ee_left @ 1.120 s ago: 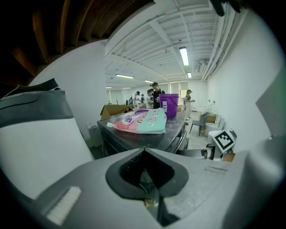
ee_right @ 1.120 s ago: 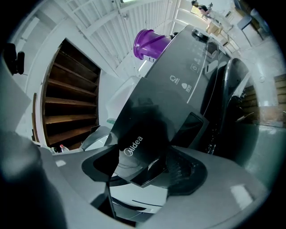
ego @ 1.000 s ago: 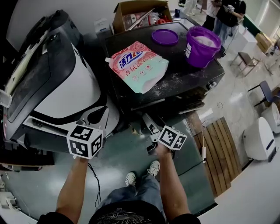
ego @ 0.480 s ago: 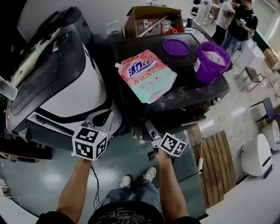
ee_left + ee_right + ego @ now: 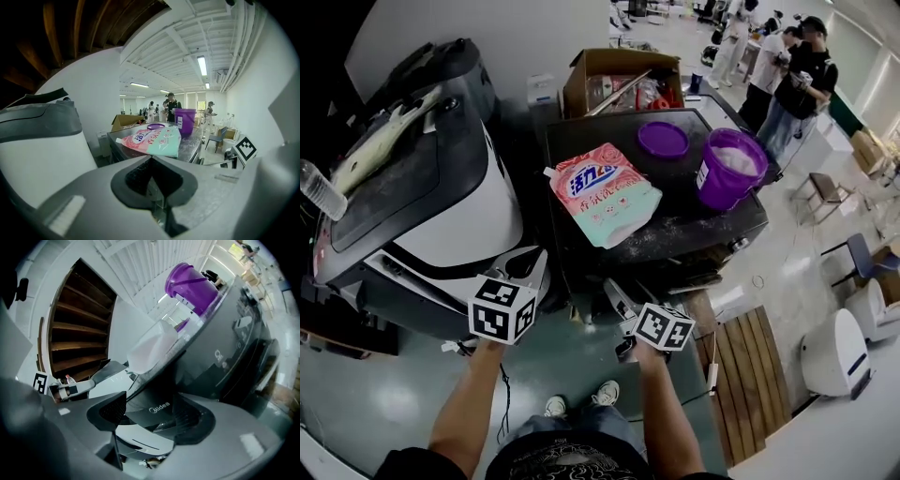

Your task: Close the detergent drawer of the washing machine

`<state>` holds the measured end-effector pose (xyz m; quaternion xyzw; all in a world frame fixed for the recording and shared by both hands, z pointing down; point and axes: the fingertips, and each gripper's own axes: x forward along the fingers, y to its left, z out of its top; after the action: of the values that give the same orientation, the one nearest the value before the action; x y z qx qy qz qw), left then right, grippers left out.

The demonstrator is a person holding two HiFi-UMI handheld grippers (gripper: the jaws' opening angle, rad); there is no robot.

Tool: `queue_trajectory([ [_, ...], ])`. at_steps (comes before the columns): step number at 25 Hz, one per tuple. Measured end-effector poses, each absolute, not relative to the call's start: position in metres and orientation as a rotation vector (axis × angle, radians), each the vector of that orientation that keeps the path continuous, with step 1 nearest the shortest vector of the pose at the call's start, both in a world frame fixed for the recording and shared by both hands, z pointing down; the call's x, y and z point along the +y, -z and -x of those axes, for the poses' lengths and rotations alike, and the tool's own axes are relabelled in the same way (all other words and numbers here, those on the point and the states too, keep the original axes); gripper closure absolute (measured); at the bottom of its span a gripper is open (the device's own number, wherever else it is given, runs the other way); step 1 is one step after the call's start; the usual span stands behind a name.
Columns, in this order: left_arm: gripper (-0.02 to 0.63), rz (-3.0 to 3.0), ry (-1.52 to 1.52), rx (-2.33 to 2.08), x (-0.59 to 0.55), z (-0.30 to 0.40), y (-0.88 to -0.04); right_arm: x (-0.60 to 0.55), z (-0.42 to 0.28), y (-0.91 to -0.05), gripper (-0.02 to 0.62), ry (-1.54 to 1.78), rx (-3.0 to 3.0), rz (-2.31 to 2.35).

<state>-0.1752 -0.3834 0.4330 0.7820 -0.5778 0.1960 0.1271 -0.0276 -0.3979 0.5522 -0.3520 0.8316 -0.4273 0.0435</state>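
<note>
Fingers [image 5: 105,411] on right gripper [image 5: 150,416], wide, just narrowing, frame washing machine [image 5: 160,404] front untouched; left gripper [image 5: 150,160] pinched together.

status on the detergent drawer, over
Left gripper jaws together, empty; right gripper jaws apart, empty, facing washing machine front. Drawer itself not made out. Detergent pouch and purple bucket on top, clear of the front.

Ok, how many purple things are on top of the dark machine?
2: a bucket near the right edge, and a lid lying flat just left of it, beyond the pouch. Nothing seems to hide another.
</note>
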Motion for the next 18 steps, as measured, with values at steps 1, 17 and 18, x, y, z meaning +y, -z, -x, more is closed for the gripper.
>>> queue_trajectory([
  [1, 0.606, -2.276, -0.559, -1.685, -0.385, 0.174, -0.43, -0.4, 0.025, -0.544, 0.279, 1.276, 2.568, 1.082],
  [17, 0.606, -2.293, -0.436, -1.776, -0.4, 0.164, -0.379, -0.433, -0.029, -0.43, 0.336, 0.781, 2.844, 1.291],
  [18, 0.606, -2.297, -0.434, -1.779, -0.401, 0.163, -0.375, -0.435, -0.032, -0.424, 0.341, 0.757, 2.847, 1.306],
])
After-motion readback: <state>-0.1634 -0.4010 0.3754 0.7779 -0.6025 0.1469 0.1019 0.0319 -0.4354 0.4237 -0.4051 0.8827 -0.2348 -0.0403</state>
